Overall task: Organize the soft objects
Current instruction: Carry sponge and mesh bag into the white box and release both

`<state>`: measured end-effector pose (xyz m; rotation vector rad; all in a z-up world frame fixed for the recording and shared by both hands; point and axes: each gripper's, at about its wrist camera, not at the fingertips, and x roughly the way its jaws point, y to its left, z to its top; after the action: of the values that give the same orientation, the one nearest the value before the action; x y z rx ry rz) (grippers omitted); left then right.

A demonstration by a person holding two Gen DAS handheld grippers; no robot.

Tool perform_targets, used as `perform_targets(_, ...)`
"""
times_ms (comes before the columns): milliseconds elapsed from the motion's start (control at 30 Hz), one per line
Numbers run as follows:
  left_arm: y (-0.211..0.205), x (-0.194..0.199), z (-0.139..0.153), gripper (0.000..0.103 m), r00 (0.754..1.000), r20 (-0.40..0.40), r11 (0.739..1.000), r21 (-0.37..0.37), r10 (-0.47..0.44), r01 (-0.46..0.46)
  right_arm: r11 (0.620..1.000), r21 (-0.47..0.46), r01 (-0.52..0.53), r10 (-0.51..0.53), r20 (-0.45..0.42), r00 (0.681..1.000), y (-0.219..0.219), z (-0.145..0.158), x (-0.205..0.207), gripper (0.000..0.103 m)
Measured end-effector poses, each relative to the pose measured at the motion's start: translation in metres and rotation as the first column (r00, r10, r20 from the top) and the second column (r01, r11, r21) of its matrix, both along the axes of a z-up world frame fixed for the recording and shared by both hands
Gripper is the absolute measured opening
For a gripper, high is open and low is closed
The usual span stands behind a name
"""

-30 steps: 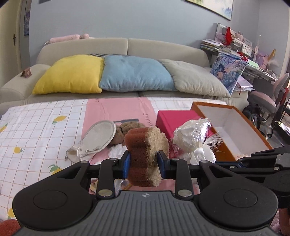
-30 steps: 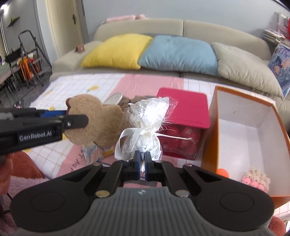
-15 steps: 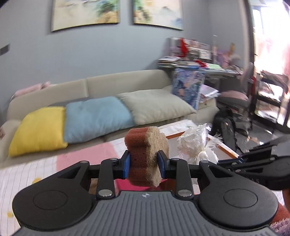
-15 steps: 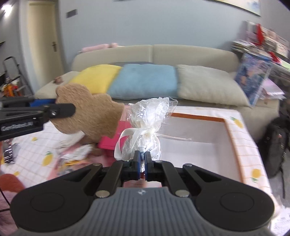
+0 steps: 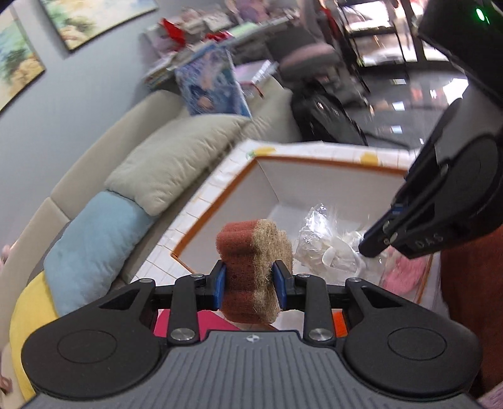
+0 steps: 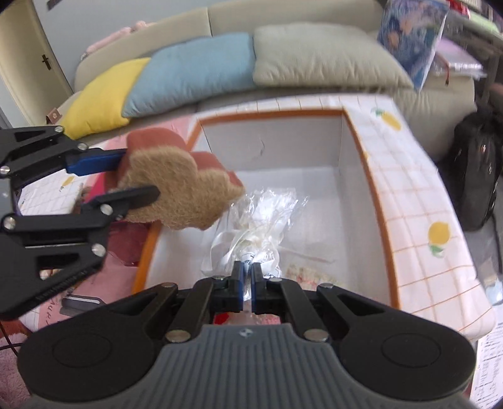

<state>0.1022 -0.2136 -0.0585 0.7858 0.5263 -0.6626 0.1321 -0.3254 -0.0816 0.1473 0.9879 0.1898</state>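
right gripper [image 6: 247,277]: clamped on clear wrapped bundle [image 6: 257,220], above open orange box [image 6: 377,201] | left gripper [image 6: 138,176]: pinching brown sponge [image 6: 182,188] over box's left rim | sofa cushions [image 6: 188,72] behind

Domestic living room, seen from two hand-held wrist cameras.

A beige sofa [image 6: 295,12] runs along a grey-blue wall and carries a yellow cushion [image 6: 100,94], a blue cushion [image 6: 191,69] and a grey-beige cushion [image 6: 320,56]. Framed paintings [image 5: 94,19] hang on the wall. In front of the sofa a surface is covered with a checked, lemon-printed cloth [image 6: 421,201]. To one side stand a cluttered desk [image 5: 213,25] piled with books and papers, a pink-seated chair [image 5: 308,56] and a dark bag [image 5: 327,116] on the floor. A cream interior door [image 6: 25,63] closes the far corner.
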Motion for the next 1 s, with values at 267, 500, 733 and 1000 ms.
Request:
perform_targets(267,-0.021,-0.003,-0.040,0.035,0.988,0.055,0.970,0.205,-0.144,0.130,0.999,0.031,0.015,-0.012,-0.083,0.996,0.001,-0.034,0.019,0.002)
perform_targets(500,-0.027,0.007,-0.062,0.034,0.986,-0.058,0.954,0.251,-0.154,0.164,0.999,0.025,0.036,-0.033,-0.112,0.993,-0.003,-0.041,0.022,0.010)
perform_targets(733,-0.012,0.009,-0.040,0.049,0.970,-0.204,0.981,0.118,-0.130,0.157,0.998,0.017,0.061,-0.059,-0.123,0.991,-0.007,-0.039,0.016,0.026)
perform_targets(1000,0.012,-0.001,-0.016,0.051,0.954,-0.292,0.998,-0.026,-0.065,0.060,0.998,0.008,0.069,-0.068,-0.079,0.995,-0.003,-0.022,0.007,0.034)
